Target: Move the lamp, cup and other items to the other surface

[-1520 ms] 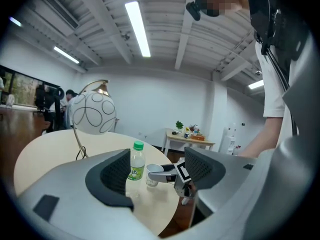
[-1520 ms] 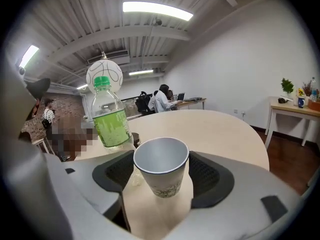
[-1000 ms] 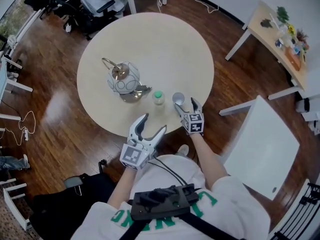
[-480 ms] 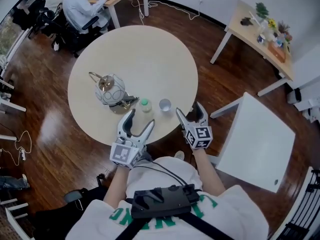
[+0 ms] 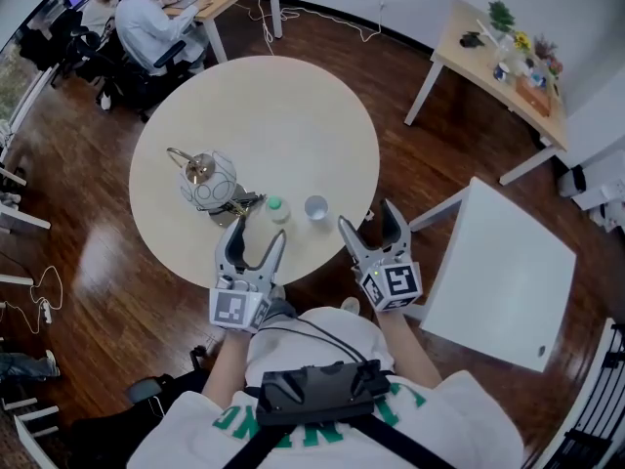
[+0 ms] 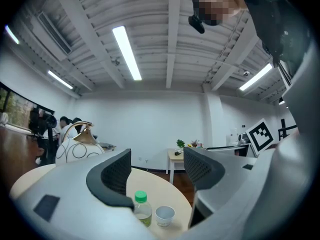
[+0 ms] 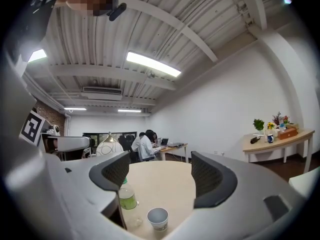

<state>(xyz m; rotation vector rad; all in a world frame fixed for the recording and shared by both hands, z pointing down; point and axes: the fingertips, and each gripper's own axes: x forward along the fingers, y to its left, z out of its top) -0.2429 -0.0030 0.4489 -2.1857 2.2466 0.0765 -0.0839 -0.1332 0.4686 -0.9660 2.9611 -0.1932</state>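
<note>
On the round beige table (image 5: 283,106) stand a white globe lamp (image 5: 208,181) with a brass top, a small green-capped bottle (image 5: 276,208) and a white cup (image 5: 315,207), in a row near the front edge. My left gripper (image 5: 254,235) hangs open just short of the bottle. My right gripper (image 5: 369,221) is open too, off the table edge to the right of the cup. The left gripper view shows the lamp (image 6: 75,145), bottle (image 6: 142,207) and cup (image 6: 165,215) beyond empty jaws. The right gripper view shows the cup (image 7: 158,218) and bottle (image 7: 127,198).
A white square table (image 5: 508,277) stands at the right. A wooden side table (image 5: 503,57) with plants and small items is at the back right. People sit at desks at the back left (image 5: 137,27). Dark wood floor surrounds the round table.
Both grippers have drawn back from the table toward my body and lifted; the right one moved away from the cup. The head view has shifted, so the round table sits further left.
</note>
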